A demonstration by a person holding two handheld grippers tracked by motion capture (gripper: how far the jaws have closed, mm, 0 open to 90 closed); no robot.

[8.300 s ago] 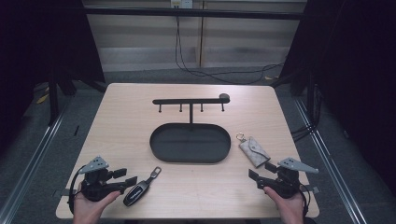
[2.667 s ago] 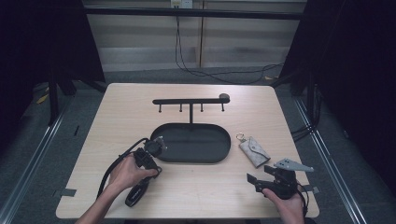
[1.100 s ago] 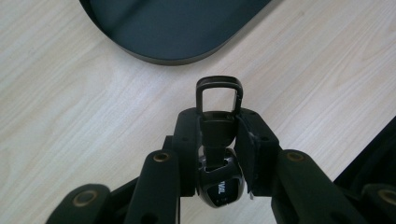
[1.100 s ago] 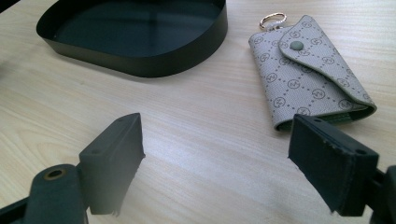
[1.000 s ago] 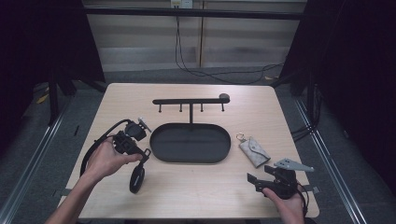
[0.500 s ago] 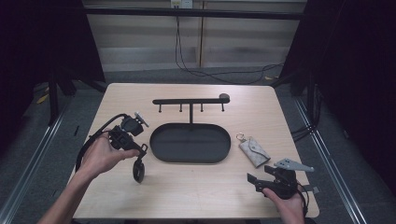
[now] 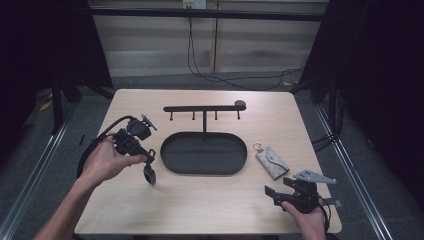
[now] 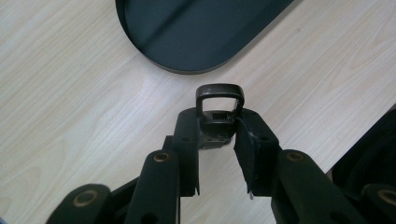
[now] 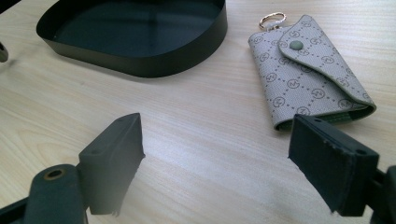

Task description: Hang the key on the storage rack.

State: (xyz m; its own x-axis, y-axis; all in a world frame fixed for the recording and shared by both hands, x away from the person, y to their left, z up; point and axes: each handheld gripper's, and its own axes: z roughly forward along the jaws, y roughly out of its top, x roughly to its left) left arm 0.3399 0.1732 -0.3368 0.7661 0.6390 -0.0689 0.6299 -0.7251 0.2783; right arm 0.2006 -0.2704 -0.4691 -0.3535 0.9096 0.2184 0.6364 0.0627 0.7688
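Holding a key fob (image 8: 215, 125), left tool (image 8: 217, 140) beside tray (image 7: 175, 155).

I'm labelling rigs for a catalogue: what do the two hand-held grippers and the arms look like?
Both are black. The left hand-held gripper trails a looping black cable; the right hand-held gripper carries a grey three-cornered plate. Left gripper view: brass-coloured pivot rivets. Forearms are bare, no sleeves visible.

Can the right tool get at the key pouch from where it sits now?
Probably yes. The right tool has its jaws wide open, pointed at the key pouch, which lies flat on the table just ahead. Only bare wood lies between; the black tray sits off to the side.
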